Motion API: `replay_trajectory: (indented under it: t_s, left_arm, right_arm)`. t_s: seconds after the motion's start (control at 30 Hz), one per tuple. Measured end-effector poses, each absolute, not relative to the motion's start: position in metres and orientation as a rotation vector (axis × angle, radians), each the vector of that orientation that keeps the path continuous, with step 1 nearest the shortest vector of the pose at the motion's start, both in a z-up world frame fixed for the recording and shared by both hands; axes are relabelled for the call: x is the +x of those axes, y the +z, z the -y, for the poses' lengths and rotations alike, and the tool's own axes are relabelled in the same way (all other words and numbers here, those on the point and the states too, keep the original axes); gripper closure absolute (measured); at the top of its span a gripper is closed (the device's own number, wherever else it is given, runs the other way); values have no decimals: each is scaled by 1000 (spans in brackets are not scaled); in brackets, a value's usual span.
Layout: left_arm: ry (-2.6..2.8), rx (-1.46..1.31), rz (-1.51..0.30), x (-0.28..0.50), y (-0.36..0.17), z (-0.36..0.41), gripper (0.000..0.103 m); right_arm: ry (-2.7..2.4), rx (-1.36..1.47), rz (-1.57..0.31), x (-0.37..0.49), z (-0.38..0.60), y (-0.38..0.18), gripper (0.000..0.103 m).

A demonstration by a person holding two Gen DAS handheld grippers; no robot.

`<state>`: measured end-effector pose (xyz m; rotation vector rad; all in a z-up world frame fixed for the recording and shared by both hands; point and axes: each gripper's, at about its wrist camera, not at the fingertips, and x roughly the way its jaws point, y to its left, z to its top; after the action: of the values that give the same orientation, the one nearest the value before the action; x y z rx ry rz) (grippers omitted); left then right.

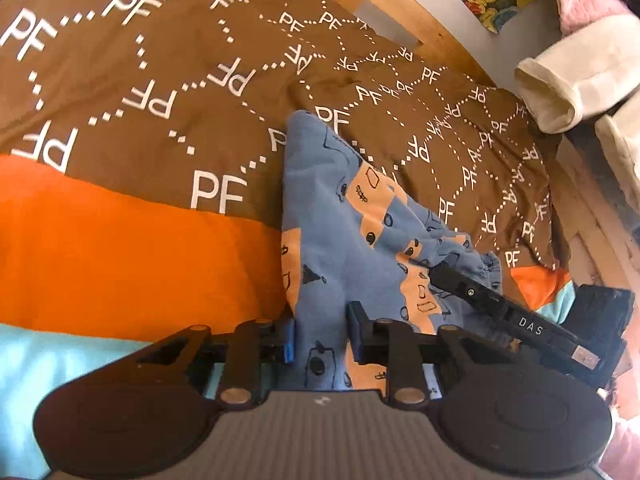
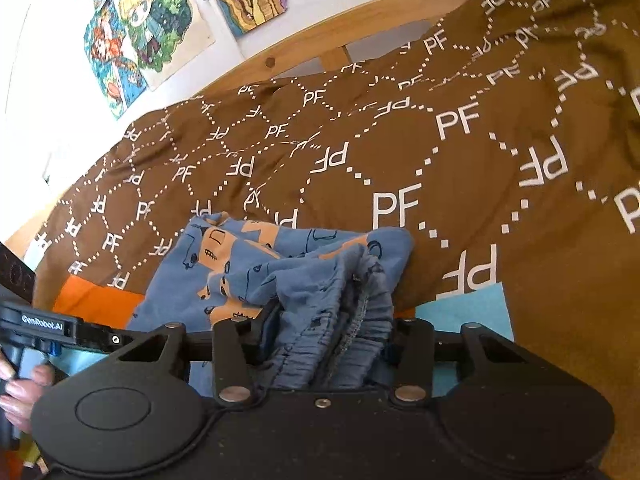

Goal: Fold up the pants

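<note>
Small blue pants (image 1: 340, 216) with orange patches and black doodles lie on a brown bedspread. In the left wrist view my left gripper (image 1: 321, 340) is shut on a fold of the pants fabric between its blue-padded fingers. My right gripper (image 1: 500, 304) reaches in from the right, its fingers on the gathered waistband. In the right wrist view the pants (image 2: 256, 264) are bunched, and my right gripper (image 2: 326, 340) is shut on the gathered elastic waistband. The left gripper (image 2: 60, 332) and a hand show at the left edge.
The brown bedspread (image 1: 160, 80) with white "PF" print has orange (image 1: 120, 260) and light blue bands near me. A wooden bed rail (image 2: 320, 40) runs along the far side. Drawings (image 2: 148, 28) hang on the wall. Cream and pink cloth (image 1: 576, 80) lies at the right.
</note>
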<state>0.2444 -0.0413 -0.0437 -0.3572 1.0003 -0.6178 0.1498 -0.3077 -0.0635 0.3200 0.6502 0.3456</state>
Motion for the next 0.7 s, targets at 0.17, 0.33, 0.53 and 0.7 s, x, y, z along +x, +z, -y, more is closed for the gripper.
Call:
replay_trajectory:
  t_s: [0.17, 0.33, 0.53, 0.7]
  left_arm:
    - [-611, -279, -955, 235, -29, 50, 85]
    - [-627, -262, -895, 229, -7, 52, 86]
    - [-640, -213, -776, 245, 23, 64, 86]
    - [-622, -251, -710, 296, 29, 78, 86]
  right_arm:
    - [318, 227, -632, 143, 294, -52, 70]
    - [328, 137, -569, 130, 286, -32, 79]
    - [360, 66, -457, 139, 286, 7, 81]
    - [353, 26, -408, 189, 295, 31, 81]
